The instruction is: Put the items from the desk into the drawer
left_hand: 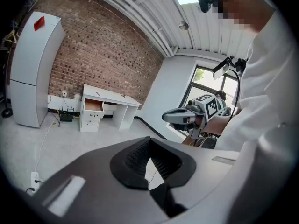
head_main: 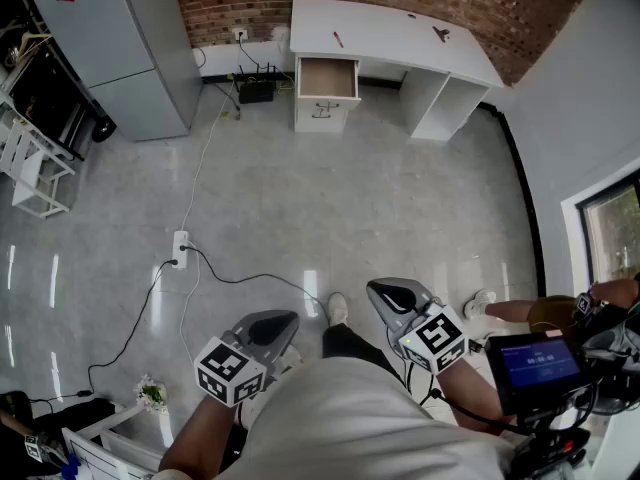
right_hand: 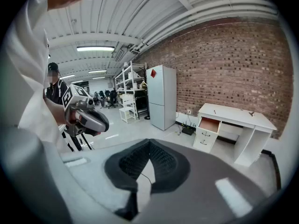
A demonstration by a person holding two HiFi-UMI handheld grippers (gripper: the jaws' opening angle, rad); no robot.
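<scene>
A white desk point(head_main: 390, 28) stands far off against the brick wall, its top left drawer point(head_main: 327, 78) pulled open and looking empty. On the desktop lie a small red pen-like item point(head_main: 338, 39) and a small dark item point(head_main: 441, 34). Both grippers are held close to the person's body, far from the desk. My left gripper point(head_main: 285, 320) and right gripper point(head_main: 380, 290) point forward over the floor. In the left gripper view the jaw tips point(left_hand: 149, 141) meet with nothing between them. The right gripper point(right_hand: 149, 143) shows the same.
A grey fridge point(head_main: 150, 48) stands left of the desk, with a black router point(head_main: 257, 90) between them. A power strip point(head_main: 180, 248) and cables cross the floor. There is a white rack point(head_main: 30, 168) at the left. A screen on a stand point(head_main: 540, 363) and another person's leg point(head_main: 520, 311) are at the right.
</scene>
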